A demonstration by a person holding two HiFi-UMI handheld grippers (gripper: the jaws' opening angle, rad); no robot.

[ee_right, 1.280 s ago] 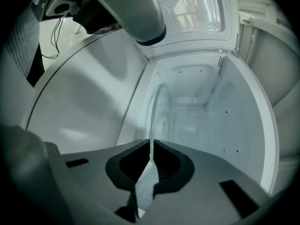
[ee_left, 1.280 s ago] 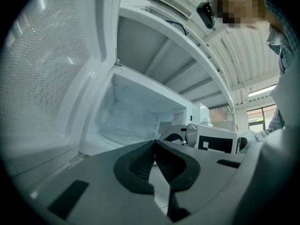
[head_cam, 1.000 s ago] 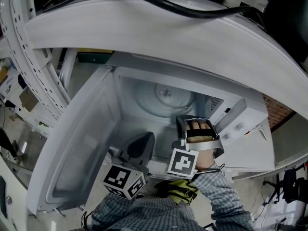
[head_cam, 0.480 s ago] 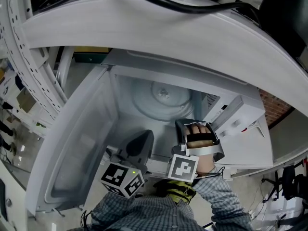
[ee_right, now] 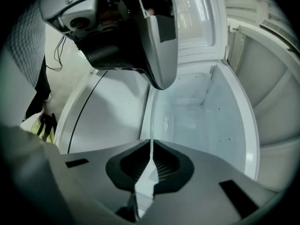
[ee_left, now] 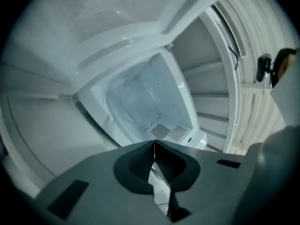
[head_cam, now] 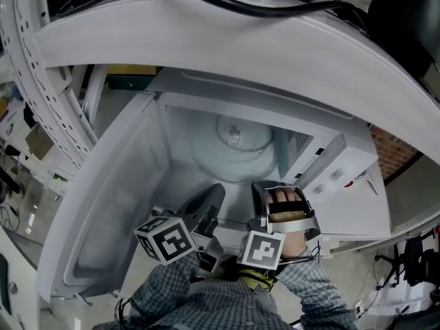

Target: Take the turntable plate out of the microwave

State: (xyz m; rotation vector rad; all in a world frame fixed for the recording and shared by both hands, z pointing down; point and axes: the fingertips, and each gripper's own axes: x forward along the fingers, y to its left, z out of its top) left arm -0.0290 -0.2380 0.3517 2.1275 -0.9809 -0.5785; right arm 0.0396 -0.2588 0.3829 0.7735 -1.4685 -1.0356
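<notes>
The clear glass turntable plate stands tilted inside the open microwave. My right gripper reaches into the cavity at the plate's near right rim. In the right gripper view its jaws are shut on the thin glass edge of the plate, and the glass spreads out ahead and to the right. My left gripper sits beside it at the cavity's front, to the left, jaws shut with nothing between them. In the left gripper view the fingertips meet and point into the cavity. The left gripper also hangs across the top of the right gripper view.
The microwave door hangs wide open at the left. The control panel is just right of the right gripper. A white curved frame with a black cable arches over the microwave. A white perforated post stands at the left.
The left gripper has rolled, so its marker cube swung left and up. The right gripper has drawn slightly back toward the opening with the plate's rim in its jaws.
</notes>
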